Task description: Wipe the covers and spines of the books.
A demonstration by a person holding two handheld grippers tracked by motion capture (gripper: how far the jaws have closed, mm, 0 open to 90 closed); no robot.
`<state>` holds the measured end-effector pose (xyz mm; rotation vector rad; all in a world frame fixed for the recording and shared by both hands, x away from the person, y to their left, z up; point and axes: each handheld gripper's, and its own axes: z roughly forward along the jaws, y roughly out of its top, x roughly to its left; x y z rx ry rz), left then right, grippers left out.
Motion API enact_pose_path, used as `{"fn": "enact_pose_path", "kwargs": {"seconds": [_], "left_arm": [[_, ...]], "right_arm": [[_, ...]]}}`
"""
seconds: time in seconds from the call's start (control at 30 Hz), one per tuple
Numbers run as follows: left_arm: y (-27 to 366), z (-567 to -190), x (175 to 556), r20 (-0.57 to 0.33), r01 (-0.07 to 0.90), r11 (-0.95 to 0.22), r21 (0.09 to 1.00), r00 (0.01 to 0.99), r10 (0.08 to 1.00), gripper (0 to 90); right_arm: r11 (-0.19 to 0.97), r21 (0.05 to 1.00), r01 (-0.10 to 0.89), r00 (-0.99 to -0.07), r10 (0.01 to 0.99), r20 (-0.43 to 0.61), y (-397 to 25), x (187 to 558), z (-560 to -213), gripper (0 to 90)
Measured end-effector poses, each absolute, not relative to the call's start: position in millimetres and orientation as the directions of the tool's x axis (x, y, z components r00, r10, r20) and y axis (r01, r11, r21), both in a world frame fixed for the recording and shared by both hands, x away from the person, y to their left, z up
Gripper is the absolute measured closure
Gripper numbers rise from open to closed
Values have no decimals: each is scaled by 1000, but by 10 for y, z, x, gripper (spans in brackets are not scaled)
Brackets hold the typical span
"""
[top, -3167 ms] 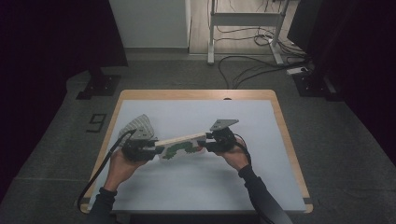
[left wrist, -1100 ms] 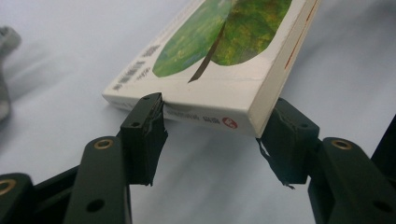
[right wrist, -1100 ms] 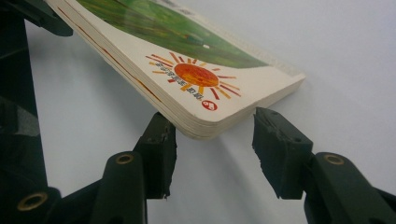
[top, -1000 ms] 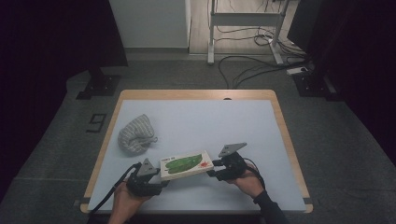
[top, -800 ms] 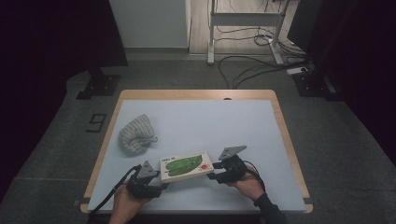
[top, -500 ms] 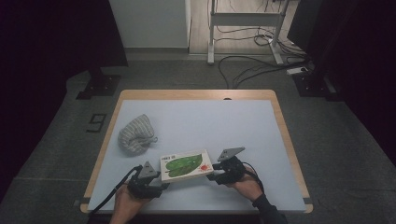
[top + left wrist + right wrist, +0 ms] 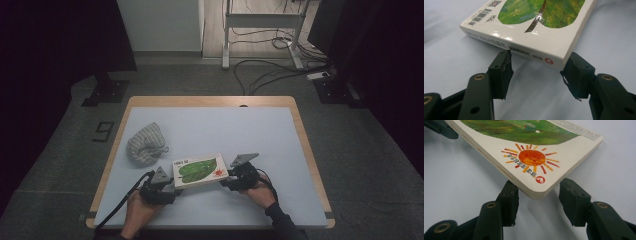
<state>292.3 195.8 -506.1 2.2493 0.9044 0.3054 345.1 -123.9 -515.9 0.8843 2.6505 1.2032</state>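
Note:
A thick white board book [image 7: 200, 171] with a green leaf and an orange sun on its cover lies near the table's front, between my two grippers. My left gripper [image 7: 173, 189] is at the book's left end. In the left gripper view its jaws stand wide apart just under the spine [image 7: 524, 47], so that gripper [image 7: 538, 62] is open. My right gripper [image 7: 224, 183] is at the right end. Its jaws are spread on either side of the book's rounded sun corner [image 7: 534, 160], which overhangs them, so the gripper [image 7: 539, 186] is open too.
A crumpled grey striped cloth [image 7: 145, 146] lies at the left of the pale blue table [image 7: 210, 100], a short way behind my left gripper. The table has a wooden rim, and a cable trails off the front left edge.
Since 3.2 s ago the book and both grippers have come from mid-table down towards the front edge. Over the last second they have hardly moved.

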Motion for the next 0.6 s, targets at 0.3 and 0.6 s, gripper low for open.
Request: {"fn": "enact_pose_path", "kwargs": {"seconds": [0.3, 0.6], "left_arm": [[1960, -5117, 3016, -25, 515, -524, 678, 729, 684, 434], [1910, -5184, 2993, -8, 515, -550, 658, 735, 678, 435]], "right_arm": [[521, 715, 465, -819, 560, 124, -1216, 3560, -5200, 487], [529, 717, 454, -823, 557, 110, -1233, 3508, -5244, 485]]}}
